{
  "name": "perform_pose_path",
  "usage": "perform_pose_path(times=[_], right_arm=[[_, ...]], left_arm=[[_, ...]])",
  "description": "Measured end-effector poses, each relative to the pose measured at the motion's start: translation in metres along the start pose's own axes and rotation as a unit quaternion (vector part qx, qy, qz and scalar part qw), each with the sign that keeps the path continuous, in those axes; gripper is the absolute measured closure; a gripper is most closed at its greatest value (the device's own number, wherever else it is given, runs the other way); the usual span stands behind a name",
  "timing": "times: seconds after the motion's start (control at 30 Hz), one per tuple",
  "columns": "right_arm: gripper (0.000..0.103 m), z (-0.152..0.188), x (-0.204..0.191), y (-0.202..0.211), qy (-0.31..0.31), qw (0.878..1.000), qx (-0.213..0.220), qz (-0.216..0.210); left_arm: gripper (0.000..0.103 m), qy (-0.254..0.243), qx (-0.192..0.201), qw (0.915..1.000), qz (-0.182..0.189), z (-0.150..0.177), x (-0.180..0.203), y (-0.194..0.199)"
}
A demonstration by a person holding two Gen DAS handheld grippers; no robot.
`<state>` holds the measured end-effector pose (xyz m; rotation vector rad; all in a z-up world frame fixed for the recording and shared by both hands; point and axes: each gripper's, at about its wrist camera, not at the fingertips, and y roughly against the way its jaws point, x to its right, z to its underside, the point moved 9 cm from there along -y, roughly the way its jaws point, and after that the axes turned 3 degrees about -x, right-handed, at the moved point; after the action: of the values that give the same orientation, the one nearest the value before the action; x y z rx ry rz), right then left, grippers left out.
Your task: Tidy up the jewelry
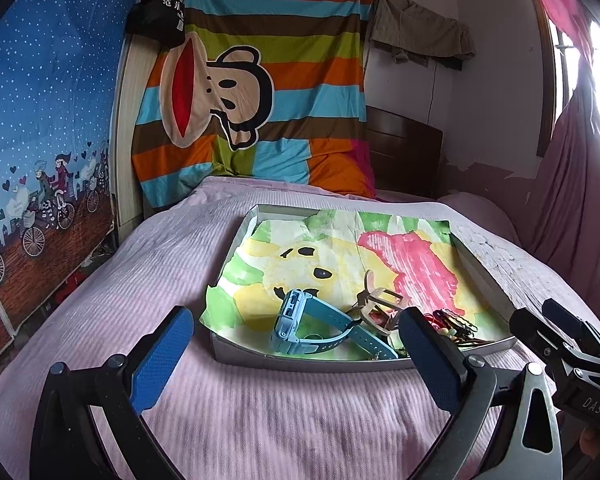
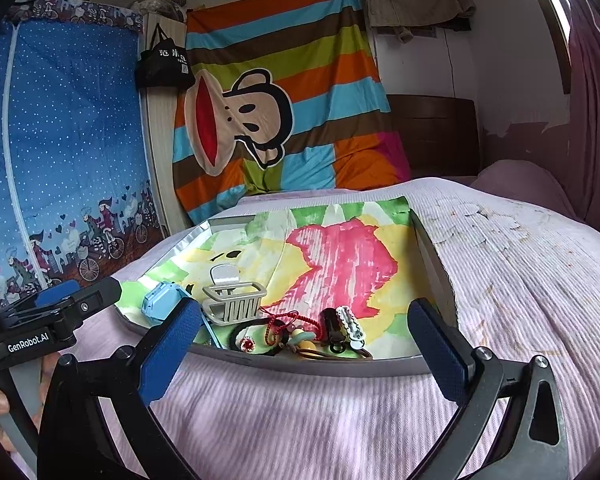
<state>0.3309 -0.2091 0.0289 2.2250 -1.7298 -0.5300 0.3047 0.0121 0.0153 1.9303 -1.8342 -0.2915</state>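
A shallow grey tray [image 1: 300, 362] lined with a painted paper sits on the pink bed; it also shows in the right wrist view [image 2: 432, 256]. At its near edge lie a blue watch [image 1: 300, 320], a beige hair claw clip [image 2: 234, 298], a red cord charm [image 2: 288, 320], a red-stone ring [image 2: 247, 344], black hair ties and small clips [image 2: 342, 326]. My left gripper [image 1: 296, 350] is open and empty, just short of the tray's near rim by the watch. My right gripper [image 2: 308, 340] is open and empty, in front of the jewelry pile.
The pink bedspread [image 1: 260, 420] surrounds the tray. A striped monkey blanket [image 1: 252, 92] hangs at the head, a dark headboard [image 1: 404, 152] beside it. A blue curtain [image 1: 40, 120] is on the left. The right gripper's body [image 1: 568, 352] is close on the right.
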Motion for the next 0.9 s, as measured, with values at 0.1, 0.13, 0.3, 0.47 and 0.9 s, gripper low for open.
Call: perform_pose_path(times=[0.1, 0.13, 0.3, 0.47, 0.9], right_arm=[[0.002, -0.001, -0.003, 0.011, 0.004, 1.000, 0.008, -0.003], [0.002, -0.002, -0.004, 0.015, 0.007, 1.000, 0.012, -0.004], [0.002, -0.005, -0.009, 0.038, 0.006, 1.000, 0.026, -0.011], [0.002, -0.003, -0.013, 0.059, -0.001, 0.999, 0.035, -0.022], [0.001, 0.023, -0.022, 0.101, -0.002, 0.999, 0.042, -0.035]], left_arm=[[0.000, -0.005, 0.008, 1.0000, -0.001, 0.000, 0.002, 0.010], [0.000, -0.005, 0.010, 0.9999, 0.000, 0.000, 0.002, 0.013], [0.000, 0.000, 0.020, 0.9998, 0.005, 0.002, 0.003, 0.034], [0.000, -0.005, 0.025, 0.9997, 0.008, 0.008, 0.002, 0.056], [0.000, -0.007, 0.046, 0.9989, 0.005, 0.032, -0.008, 0.103]])
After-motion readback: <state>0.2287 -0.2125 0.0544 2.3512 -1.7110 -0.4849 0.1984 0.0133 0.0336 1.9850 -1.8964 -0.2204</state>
